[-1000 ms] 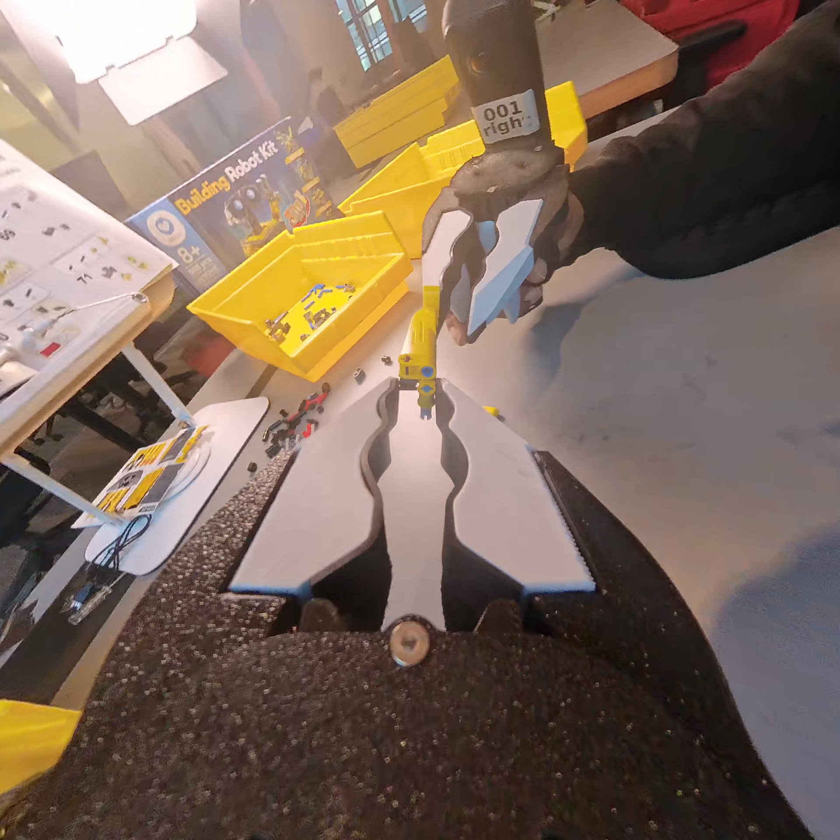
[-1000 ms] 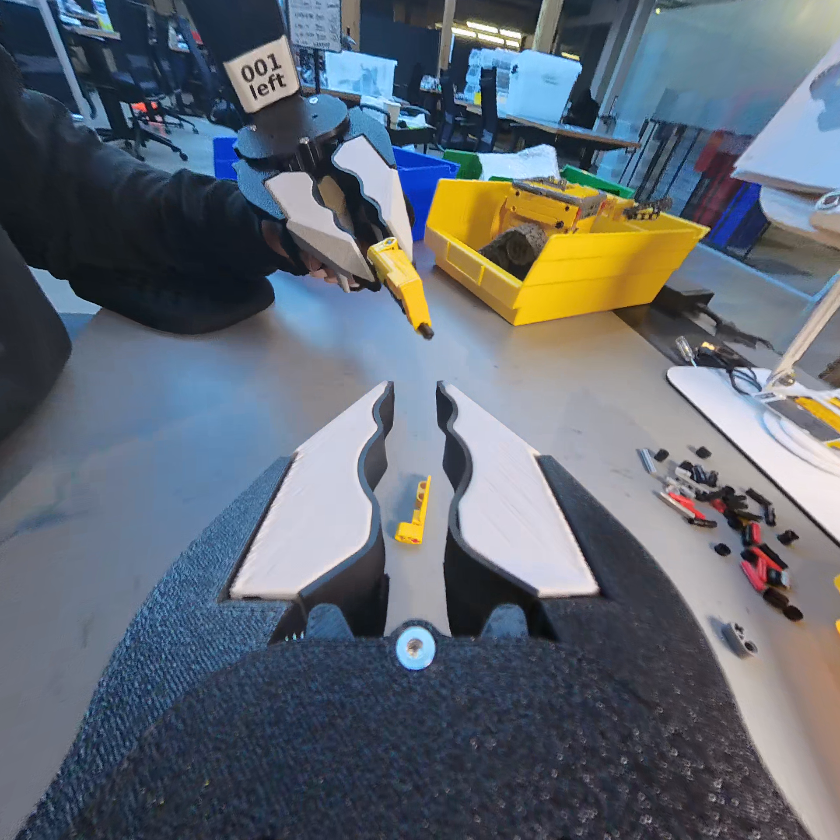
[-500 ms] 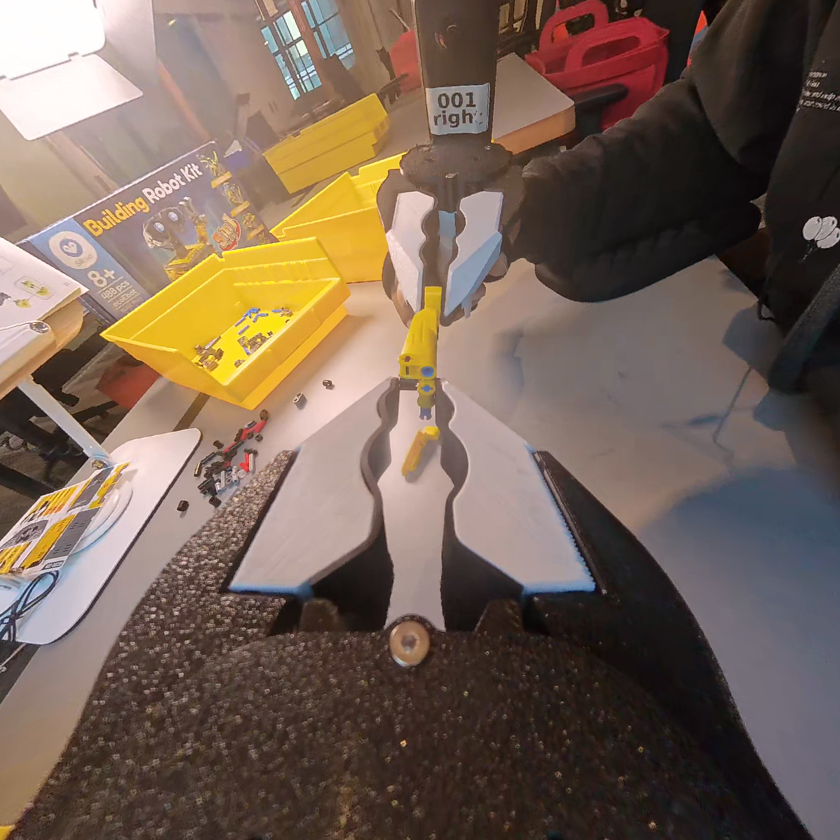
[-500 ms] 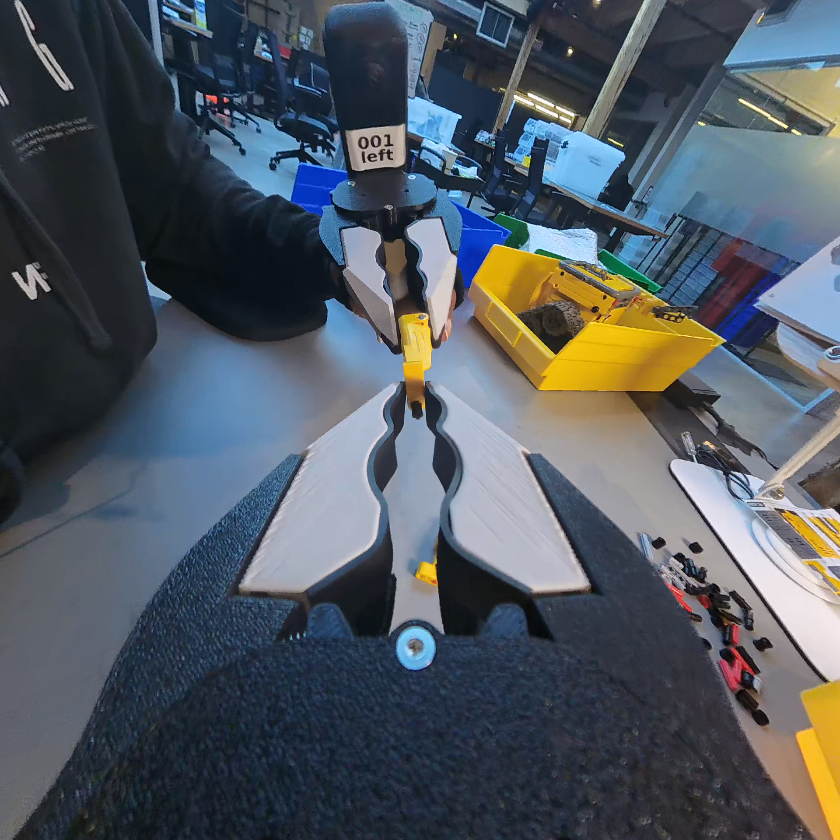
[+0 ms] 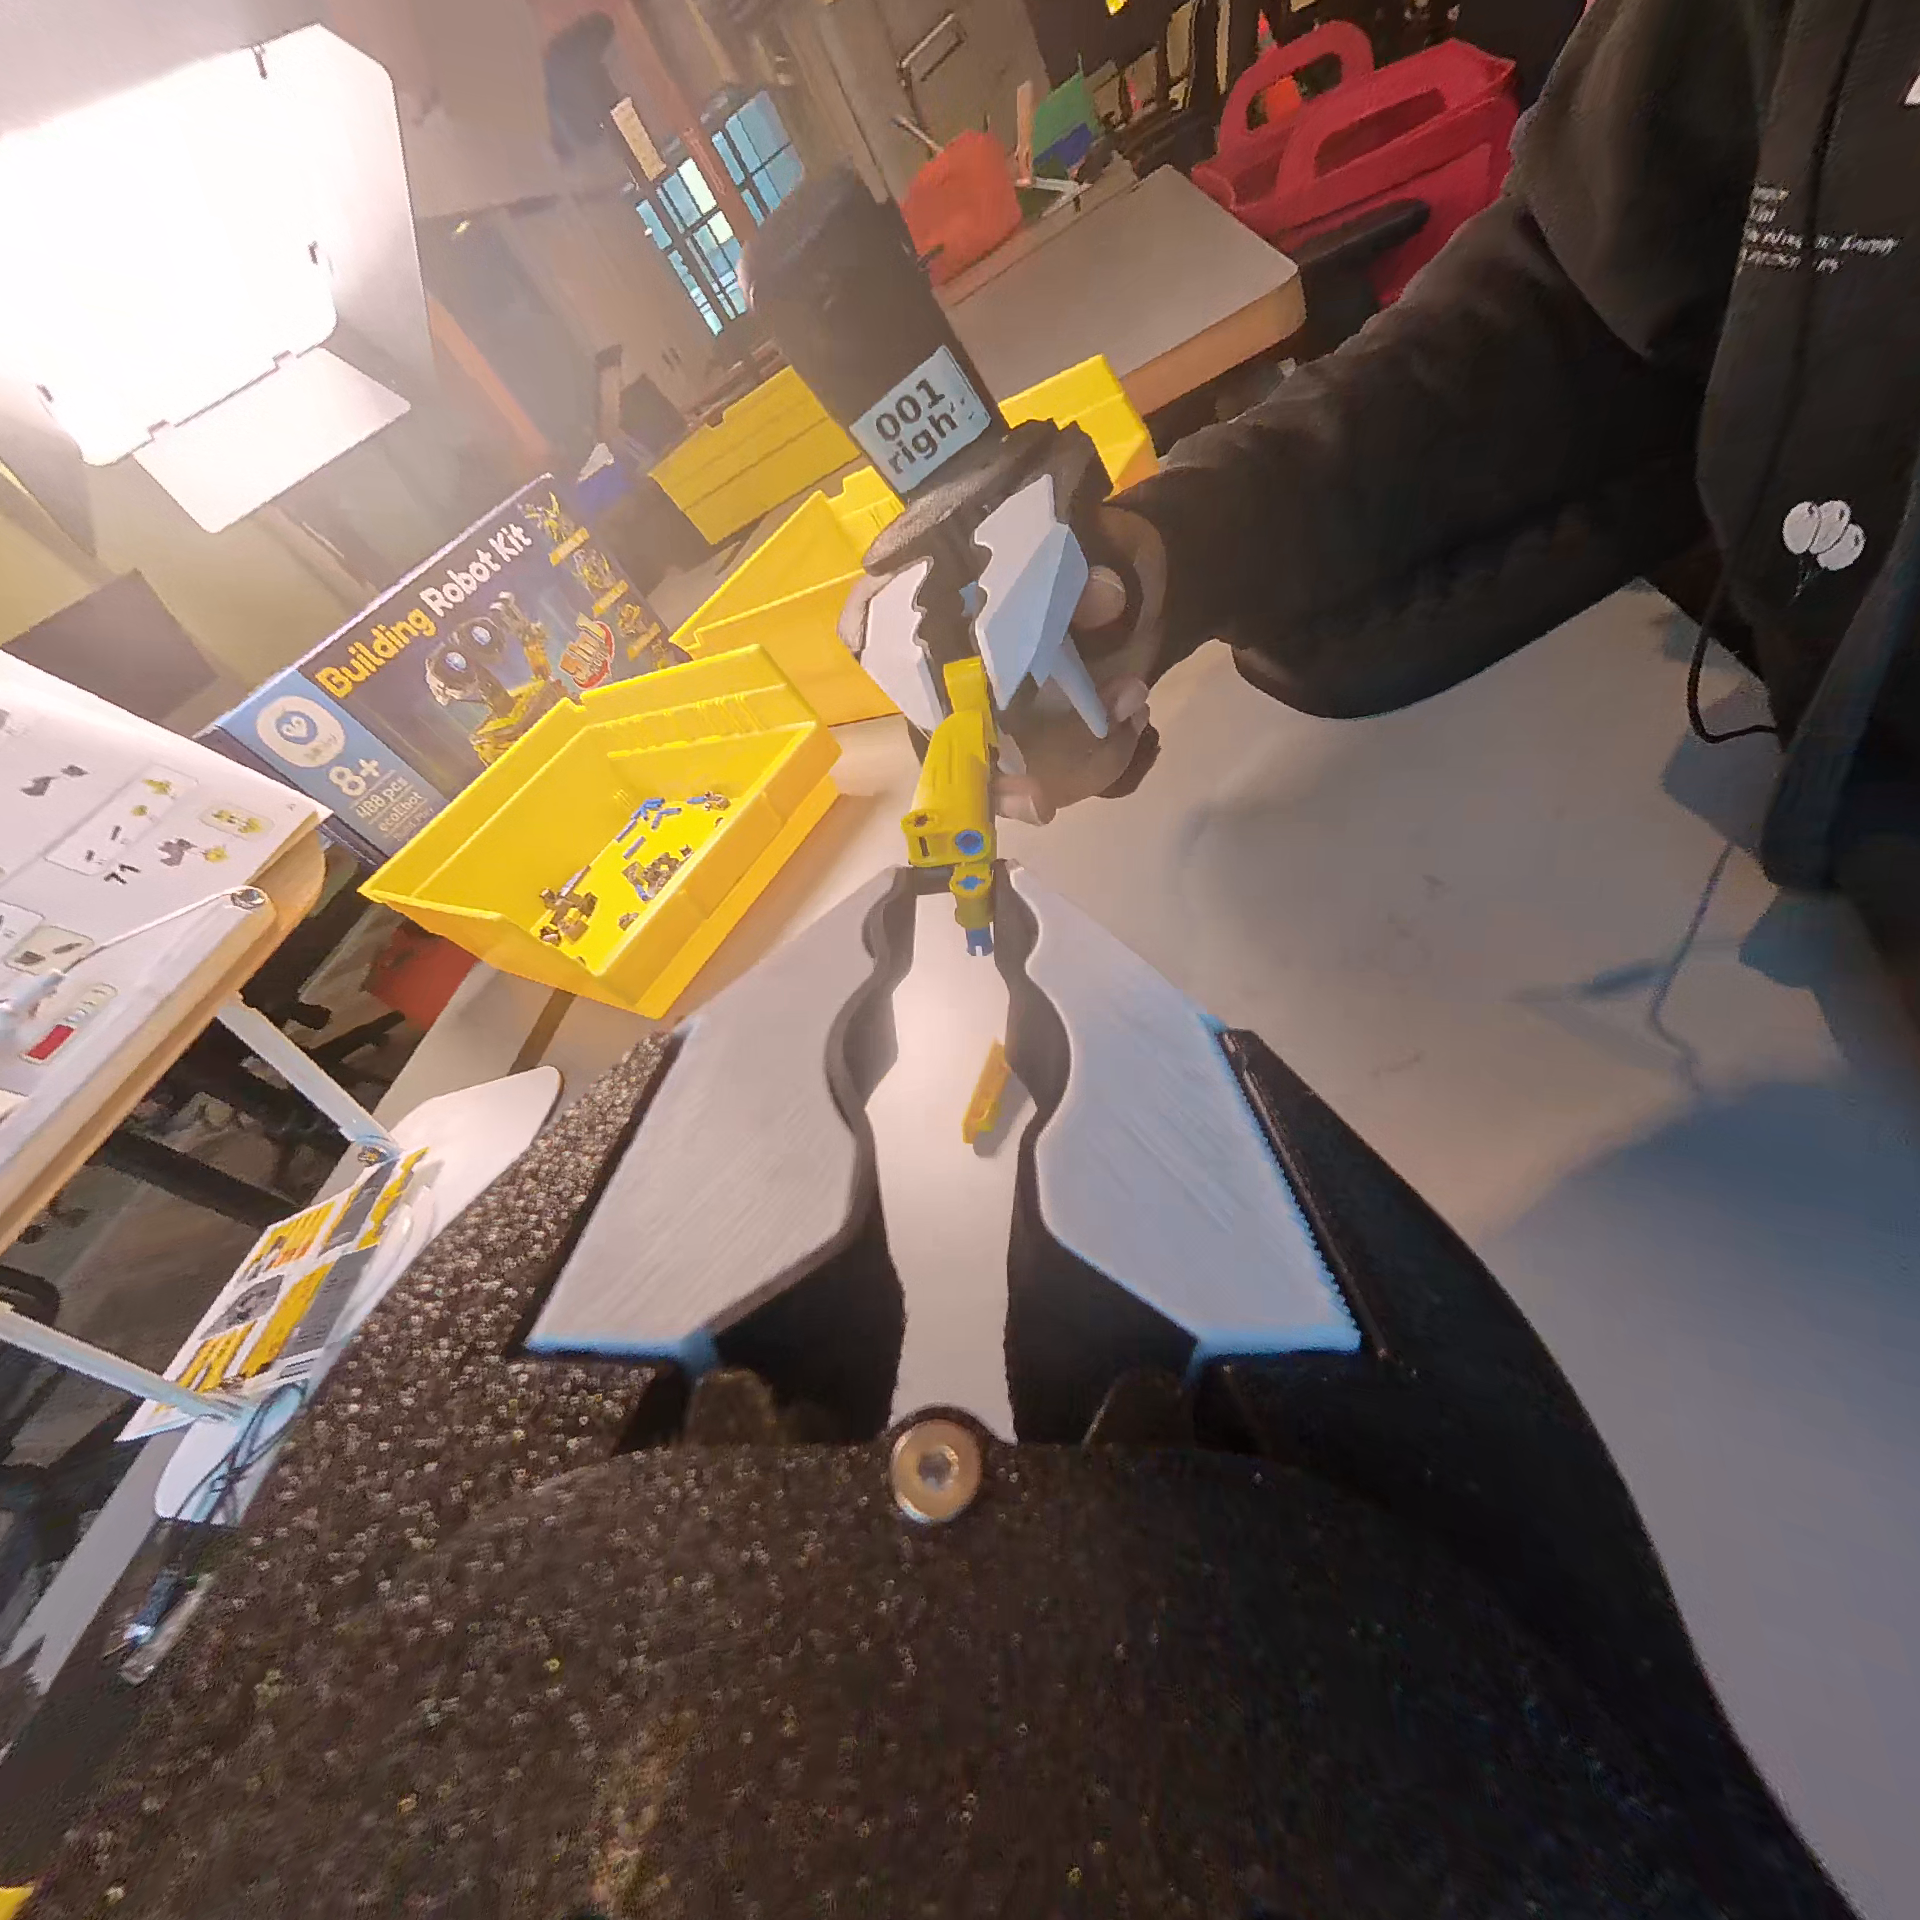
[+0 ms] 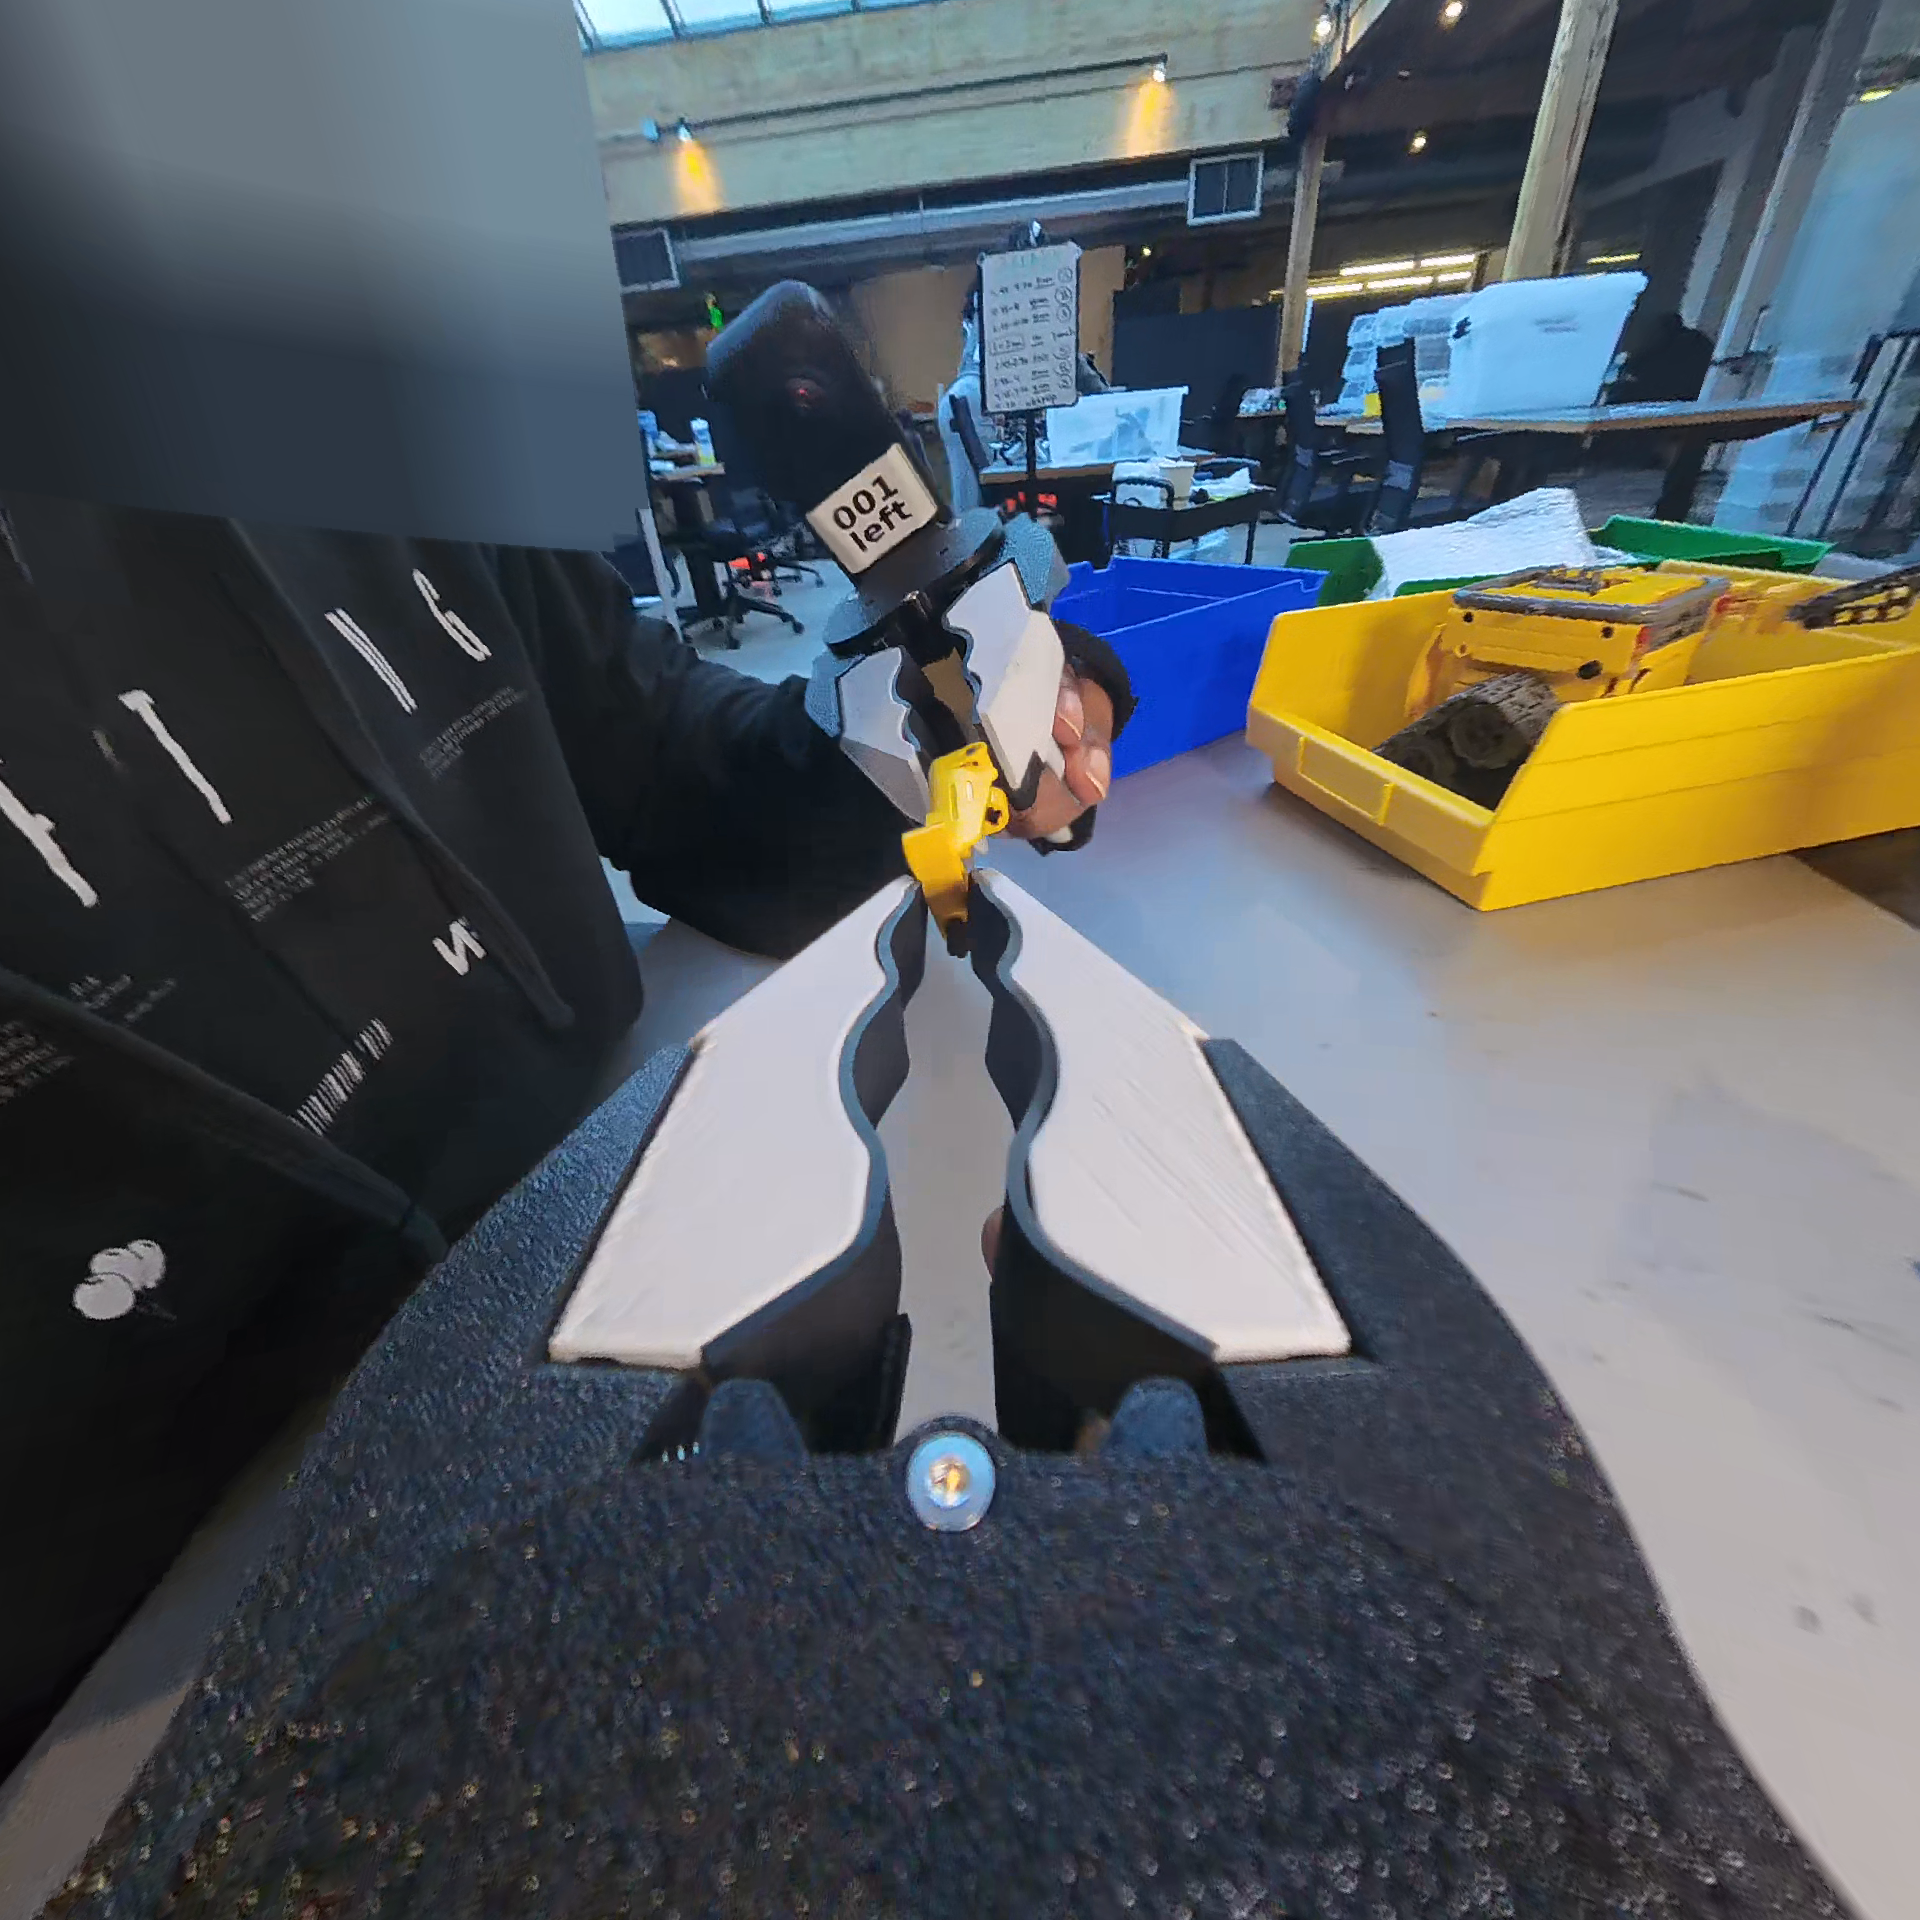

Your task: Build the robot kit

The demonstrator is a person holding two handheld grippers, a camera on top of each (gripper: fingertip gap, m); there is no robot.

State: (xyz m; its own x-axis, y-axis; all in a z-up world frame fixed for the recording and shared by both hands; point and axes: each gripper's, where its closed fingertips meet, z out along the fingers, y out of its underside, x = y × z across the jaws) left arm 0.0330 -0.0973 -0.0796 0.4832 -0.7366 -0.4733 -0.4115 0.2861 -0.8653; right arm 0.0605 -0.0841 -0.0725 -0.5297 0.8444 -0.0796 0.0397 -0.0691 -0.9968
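The desk (image 5: 1455, 1039) lies bare and open to the right of the left tool (image 5: 951, 894), out to the person's dark sleeve (image 5: 1403, 540), which closes off the far right side. Straight ahead the way is blocked: a yellow brick piece (image 5: 951, 800) spans the gap between the left tool and the right tool (image 6: 948, 883). A small yellow part (image 5: 987, 1091) lies on the desk under the left tool. To the left stands a yellow bin (image 5: 623, 831), with a boxed kit (image 5: 457, 665) behind it. In the right wrist view another yellow bin (image 6: 1558, 800) and a blue bin (image 6: 1174, 644) wall off the far side, leaving open desk before them.
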